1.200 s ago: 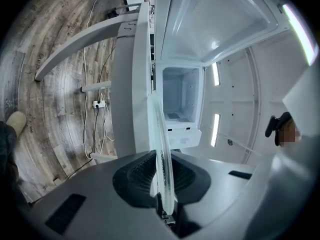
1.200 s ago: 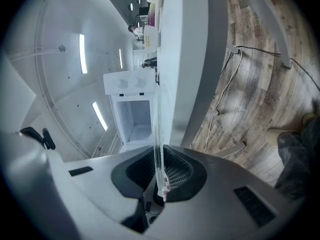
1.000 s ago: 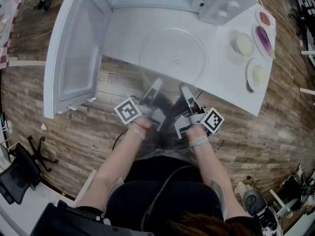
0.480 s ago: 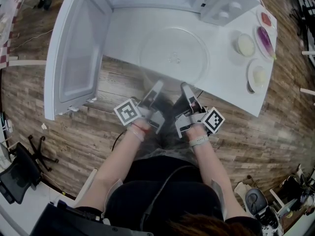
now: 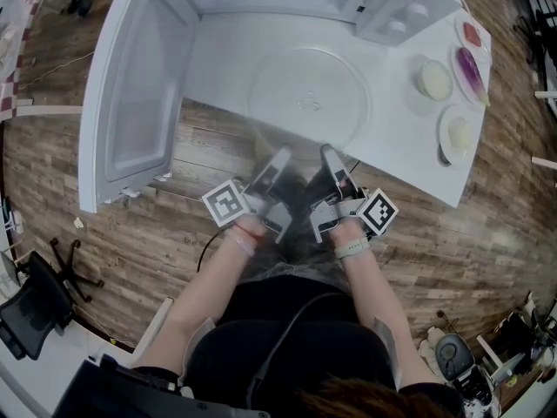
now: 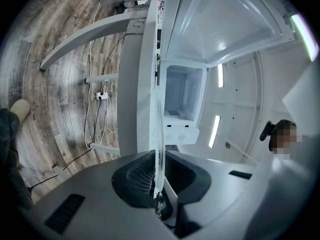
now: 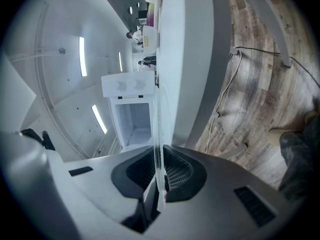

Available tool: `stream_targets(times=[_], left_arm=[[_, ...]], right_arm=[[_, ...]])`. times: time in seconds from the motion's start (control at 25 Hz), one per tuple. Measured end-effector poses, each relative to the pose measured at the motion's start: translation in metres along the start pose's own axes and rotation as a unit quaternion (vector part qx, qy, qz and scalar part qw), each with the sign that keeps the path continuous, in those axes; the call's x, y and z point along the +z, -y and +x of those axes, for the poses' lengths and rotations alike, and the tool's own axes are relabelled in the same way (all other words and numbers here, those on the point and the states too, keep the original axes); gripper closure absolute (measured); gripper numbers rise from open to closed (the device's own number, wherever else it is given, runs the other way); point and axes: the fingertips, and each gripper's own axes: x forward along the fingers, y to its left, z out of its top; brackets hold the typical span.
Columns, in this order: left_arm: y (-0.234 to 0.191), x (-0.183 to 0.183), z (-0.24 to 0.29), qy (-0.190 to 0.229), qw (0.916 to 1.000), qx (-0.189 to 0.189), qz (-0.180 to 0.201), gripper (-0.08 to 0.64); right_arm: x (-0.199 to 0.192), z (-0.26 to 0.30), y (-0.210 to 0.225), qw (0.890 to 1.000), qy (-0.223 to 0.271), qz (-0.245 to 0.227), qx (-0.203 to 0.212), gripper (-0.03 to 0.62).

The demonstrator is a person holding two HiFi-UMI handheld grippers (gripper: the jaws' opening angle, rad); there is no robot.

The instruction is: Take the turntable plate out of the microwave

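Holding steady, left tool point(image 5: 278, 158) and right tool point(image 5: 329, 156) stay clamped on the turntable plate point(image 5: 309, 94), already outside the microwave point(image 5: 383, 7).

Left gripper point(image 5: 280, 157), jaws clamped on the near rim of the glass turntable plate point(image 5: 309, 94), drawn back very slightly toward the person since a second ago, its marker cube point(image 5: 228, 203) now a touch lower in the head view
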Motion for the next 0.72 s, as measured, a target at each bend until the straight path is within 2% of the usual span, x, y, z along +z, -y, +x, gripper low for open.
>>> stream_targets(times=[0.48, 0.72], left_arm=[[-0.004, -0.001, 0.001, 0.021, 0.9991, 0.0, -0.036, 0.528], [-0.003, -0.001, 0.005, 0.021, 0.9991, 0.002, -0.038, 0.528]], right_arm=[[0.001, 0.002, -0.001, 1.0, -0.024, -0.009, 0.009, 0.549], [-0.015, 0.001, -0.005, 0.998, -0.065, -0.011, 0.022, 0.546]])
